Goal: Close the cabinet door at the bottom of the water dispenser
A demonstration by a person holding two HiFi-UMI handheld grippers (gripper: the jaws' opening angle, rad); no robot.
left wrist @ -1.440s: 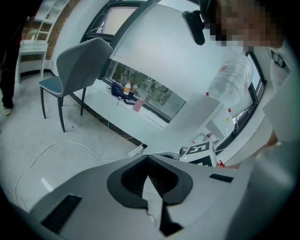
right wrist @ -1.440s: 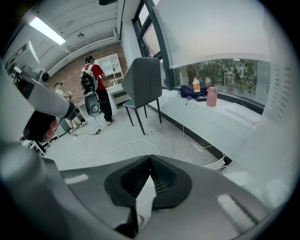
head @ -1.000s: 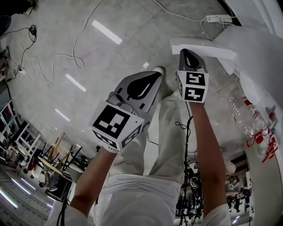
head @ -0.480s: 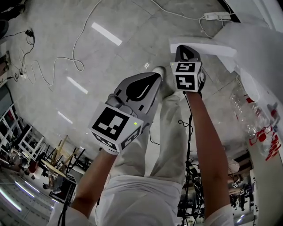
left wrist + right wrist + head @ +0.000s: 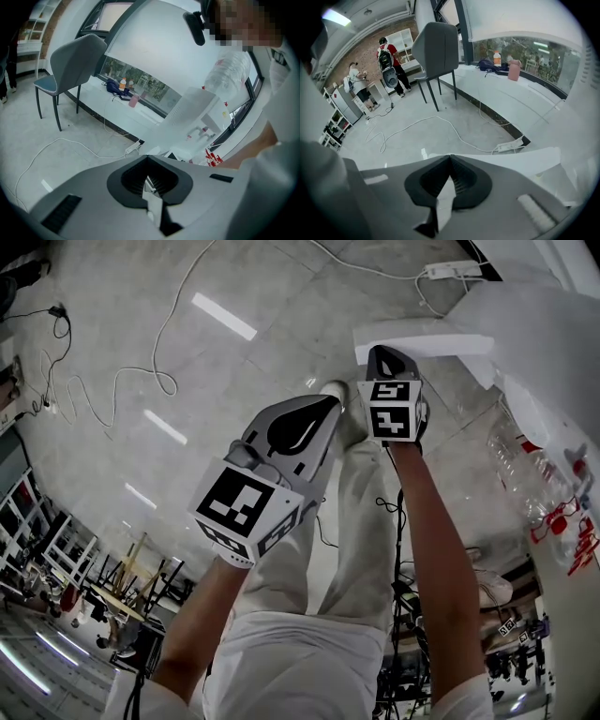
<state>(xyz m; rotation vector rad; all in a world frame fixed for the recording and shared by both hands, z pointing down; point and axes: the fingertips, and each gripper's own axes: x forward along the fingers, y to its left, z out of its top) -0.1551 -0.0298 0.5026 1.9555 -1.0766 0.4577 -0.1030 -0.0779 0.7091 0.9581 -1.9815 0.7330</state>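
I hold my right gripper point(image 5: 382, 354) just beside the door point(image 5: 441, 339) edge, nearer than the left gripper point(image 5: 328, 403), both jaws closed and empty.

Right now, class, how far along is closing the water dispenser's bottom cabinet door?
Done: nothing visibly; the cabinet door juts out, open. In hand: the right gripper, jaws together and empty, is at the door's edge; contact is unclear. The left gripper, shut, hangs back. Left: pushing the door shut.

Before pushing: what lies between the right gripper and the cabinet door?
Nothing: the right gripper view shows the right gripper with tips at the cabinet door edge.
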